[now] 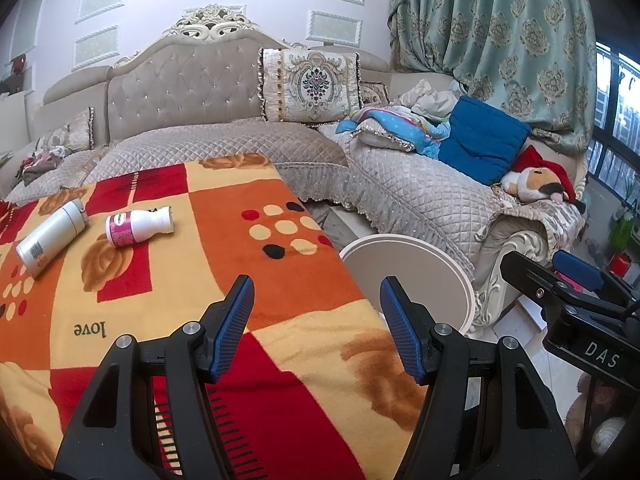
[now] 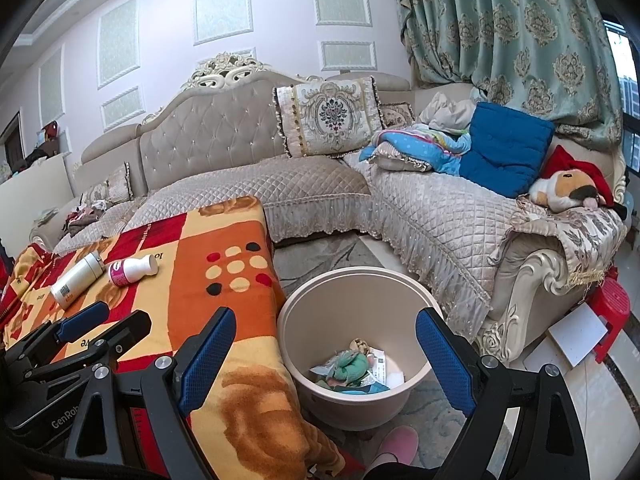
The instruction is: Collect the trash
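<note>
Right wrist view alone is showing scraps lying inside the beige bin (image 2: 356, 364). Both bottles (image 1: 52, 236) (image 1: 138, 226) are lying on the blanketed worktop (image 1: 240, 240), well beyond both grippers' (image 1: 316, 328) (image 2: 324, 364) wide, empty fingers.

Quilted sofa (image 2: 304, 184), blue cushion (image 2: 504, 148), plush toy (image 2: 568, 192).

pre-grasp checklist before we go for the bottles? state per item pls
1. Left hand-held gripper open, nothing between its pads: ok.
2. Right hand-held gripper open, nothing held: ok.
3. White bottle and pink-label bottle lying apart on the blanket: ok.
4. Trash bin uncovered beside the blanket, room left inside: ok.
5. Bottles empty: cannot tell.
</note>
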Demonstrator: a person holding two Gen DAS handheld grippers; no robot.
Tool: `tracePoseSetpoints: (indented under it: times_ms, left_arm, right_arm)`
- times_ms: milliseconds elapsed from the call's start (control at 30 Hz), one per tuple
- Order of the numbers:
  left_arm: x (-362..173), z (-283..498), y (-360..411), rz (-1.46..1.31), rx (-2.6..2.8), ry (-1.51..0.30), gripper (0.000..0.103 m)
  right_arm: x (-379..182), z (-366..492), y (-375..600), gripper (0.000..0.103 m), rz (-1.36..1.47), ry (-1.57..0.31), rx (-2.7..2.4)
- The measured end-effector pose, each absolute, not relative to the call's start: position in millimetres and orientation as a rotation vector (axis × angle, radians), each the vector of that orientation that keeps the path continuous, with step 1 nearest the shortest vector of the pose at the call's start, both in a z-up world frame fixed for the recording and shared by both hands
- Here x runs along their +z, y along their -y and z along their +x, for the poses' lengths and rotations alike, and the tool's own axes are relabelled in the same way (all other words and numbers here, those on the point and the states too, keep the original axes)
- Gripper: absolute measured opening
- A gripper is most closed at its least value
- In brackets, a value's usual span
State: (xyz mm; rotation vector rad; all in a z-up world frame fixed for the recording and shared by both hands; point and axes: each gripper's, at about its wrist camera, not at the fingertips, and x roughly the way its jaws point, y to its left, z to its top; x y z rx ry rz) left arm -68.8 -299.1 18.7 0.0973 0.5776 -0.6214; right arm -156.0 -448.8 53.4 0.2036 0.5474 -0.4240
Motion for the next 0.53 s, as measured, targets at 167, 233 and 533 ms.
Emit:
tracePoseSetpoints:
  times_ms: [167,233,533]
  left_arm:
    - [17.2,-67.7,300.5,0.098,-0.627,-0.589,0.064]
    - [16.5,-67.5,301.5,0.101,-0.630,-0.593,0.064]
    - [12.5,-63.4,300.7,0.104,-0.637,-0.607,0.064]
  right_arm:
    - [51.1,-156.0,450.4,0.090,0.203,-0.556,-0.425]
    - [51.3,-155.1,450.7,0.090,0.202,-0.558,-0.426]
    - [46.2,-151.6,452.1,0.090,0.207,-0.580,-0.425]
